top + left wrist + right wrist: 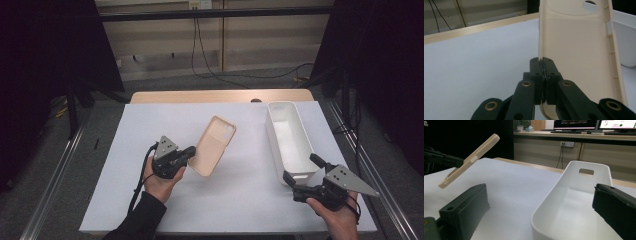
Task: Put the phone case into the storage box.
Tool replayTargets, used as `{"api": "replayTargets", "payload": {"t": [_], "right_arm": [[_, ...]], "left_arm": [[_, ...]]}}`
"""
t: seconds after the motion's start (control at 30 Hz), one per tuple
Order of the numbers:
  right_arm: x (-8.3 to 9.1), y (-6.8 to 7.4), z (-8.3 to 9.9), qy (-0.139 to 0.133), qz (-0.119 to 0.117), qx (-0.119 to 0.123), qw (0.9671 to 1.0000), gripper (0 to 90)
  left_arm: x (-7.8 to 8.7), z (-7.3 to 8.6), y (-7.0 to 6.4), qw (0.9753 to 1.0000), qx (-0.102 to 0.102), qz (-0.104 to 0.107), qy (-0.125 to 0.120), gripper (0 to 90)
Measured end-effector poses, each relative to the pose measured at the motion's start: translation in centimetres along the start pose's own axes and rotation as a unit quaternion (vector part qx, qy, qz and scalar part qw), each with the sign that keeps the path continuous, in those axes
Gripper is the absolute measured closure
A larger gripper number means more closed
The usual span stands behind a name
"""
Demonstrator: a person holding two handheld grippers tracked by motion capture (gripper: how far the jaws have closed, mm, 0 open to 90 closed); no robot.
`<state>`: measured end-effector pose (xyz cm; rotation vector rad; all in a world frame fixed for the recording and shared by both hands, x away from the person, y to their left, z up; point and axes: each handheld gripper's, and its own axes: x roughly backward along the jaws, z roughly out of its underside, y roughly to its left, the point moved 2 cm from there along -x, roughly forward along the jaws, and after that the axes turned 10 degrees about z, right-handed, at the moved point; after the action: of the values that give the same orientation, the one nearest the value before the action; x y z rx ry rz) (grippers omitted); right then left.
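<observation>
Phone case (214, 145): beige, matte, soft-looking shell, rounded corners, oval camera cutout at the far end. My left gripper (189, 152) has its jaws clamped on the case's long left edge near the bottom corner. The case is lifted off the table (150, 130) and tilted, cutout end higher, inner face up. It sits left of the bin and apart from it.

Bin (290, 142): white plastic, long, narrow, smooth glossy walls, rounded rim, rectangular handle slot in the far end wall. Nothing lying in the part I can see.

Right gripper (300, 174): jaws spread wide, holding nothing, straddling the near end of the bin, one jaw on each side.

Table top is covered by a plain white sheet, with a light wood edge showing at the far side.

No brand or label readable on case or bin.

View differences: left gripper view shows the case's inner face, side button bumps and the jaws pinched on the rim. Right gripper view gives the case edge-on, thin profile, clearly airborne, plus monitors (594, 124) on a far desk, text too small to read.
</observation>
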<state>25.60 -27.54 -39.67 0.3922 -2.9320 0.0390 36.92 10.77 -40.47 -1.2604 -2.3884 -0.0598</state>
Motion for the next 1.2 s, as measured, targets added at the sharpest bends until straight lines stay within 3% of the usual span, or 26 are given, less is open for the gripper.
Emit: {"api": "replayTargets", "payload": {"t": [0.27,0.97,1.2], "right_arm": [[-0.8,0.5,-1.7,-0.006,-0.009,0.01,0.9999,0.0],[-4.6,3.7,-3.3,-0.01,-0.047,0.007,0.9988,1.0],[-5.5,4.4,-3.4,0.001,-0.058,0.005,0.9983,0.9]], "left_arm": [[-0.1,-0.2,-0.4,1.0,-0.006,0.007,0.0,87.8],[-0.8,-0.3,-1.3,0.9997,-0.018,0.018,-0.004,87.8],[-0.9,-0.2,-1.5,0.9997,-0.018,0.016,-0.004,87.8]]}}
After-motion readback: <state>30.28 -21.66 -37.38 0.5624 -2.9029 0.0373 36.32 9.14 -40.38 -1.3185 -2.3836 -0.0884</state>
